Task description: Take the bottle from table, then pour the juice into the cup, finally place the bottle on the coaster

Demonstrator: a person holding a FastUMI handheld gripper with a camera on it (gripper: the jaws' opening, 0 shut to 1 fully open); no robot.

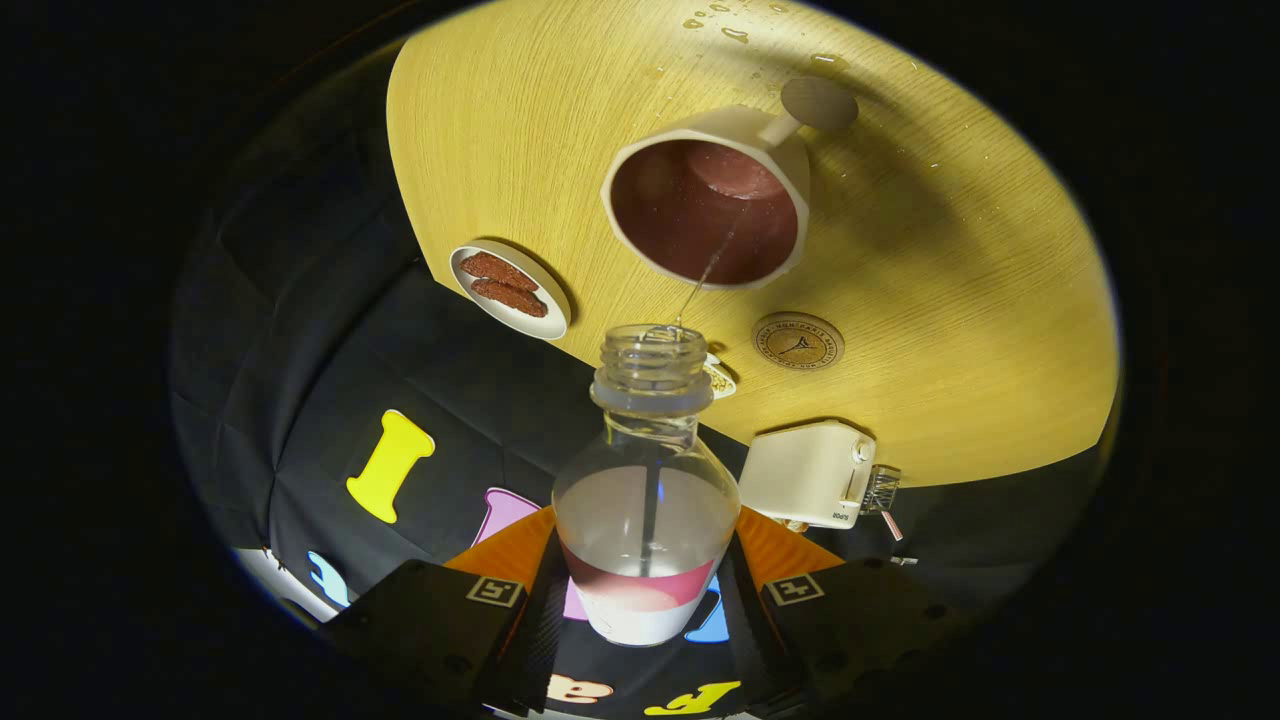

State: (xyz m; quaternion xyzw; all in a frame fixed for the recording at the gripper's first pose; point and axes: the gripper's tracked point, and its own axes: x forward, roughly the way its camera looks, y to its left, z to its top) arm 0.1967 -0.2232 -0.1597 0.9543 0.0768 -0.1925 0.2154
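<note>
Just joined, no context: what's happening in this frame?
A person's handheld gripper is shut on a clear bottle, both fingers pressing its sides. The bottle is tipped and a thin stream runs from its open mouth into the white cup ahead on the wooden table. So it's mid-pour. The round coaster, where the bottle goes next, sits bare beside the cup. Also on the table: a small plate of snacks, a white box, and some spilled drops beyond the cup.

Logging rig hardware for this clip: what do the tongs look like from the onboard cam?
The tongs show two broad, flat, blocky fingers, each bearing a small square fiducial-style tag near its inner top corner. Orange panels sit just behind them. No cables or sleeve visible.
</note>
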